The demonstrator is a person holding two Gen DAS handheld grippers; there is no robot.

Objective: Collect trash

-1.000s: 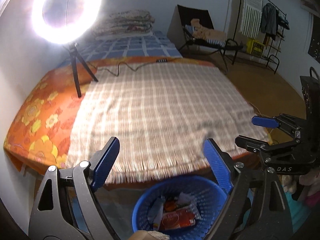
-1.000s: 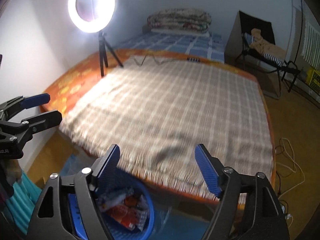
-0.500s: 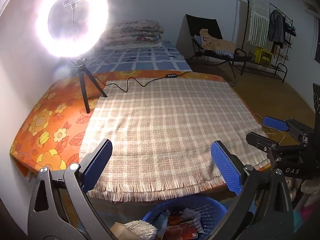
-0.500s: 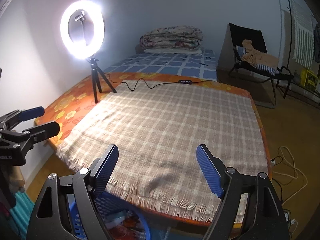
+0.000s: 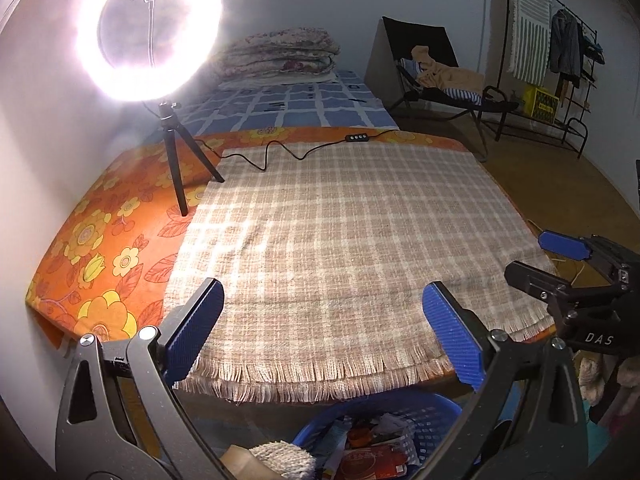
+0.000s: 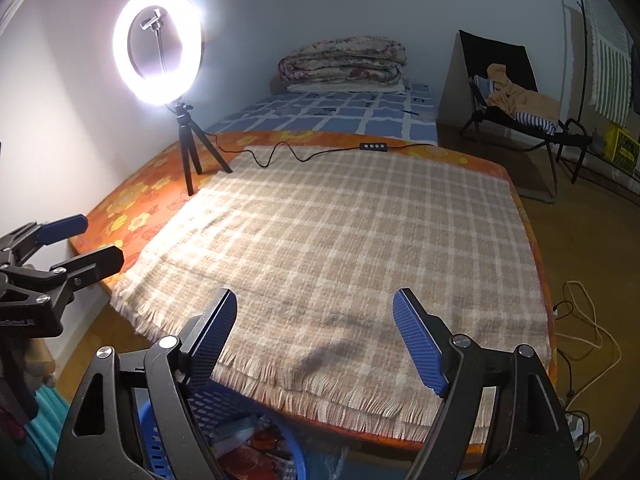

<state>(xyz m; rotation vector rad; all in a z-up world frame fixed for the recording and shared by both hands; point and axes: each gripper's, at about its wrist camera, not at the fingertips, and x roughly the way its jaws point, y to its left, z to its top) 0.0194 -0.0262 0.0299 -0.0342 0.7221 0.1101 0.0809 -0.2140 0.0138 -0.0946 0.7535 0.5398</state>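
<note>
**Both grippers held over the bed, trash in the basket**

Plainly, the left gripper (image 5: 320, 332) and right gripper (image 6: 314, 338) each hold 2 ribbed blue jaws wide apart, gripping nothing. A round blue perforated plastic basket (image 5: 430, 414) sits at the lower frame edge below the fringed plaid blanket (image 5: 340, 240), holding crumpled wrappers (image 5: 370, 456) lying jumbled; their long axes cannot be told.

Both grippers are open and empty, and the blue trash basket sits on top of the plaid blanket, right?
Not quite. The blue trash basket sits on the floor below the fringed edge of the plaid blanket, as the left wrist view shows. The left gripper and right gripper are indeed open and empty.
</note>
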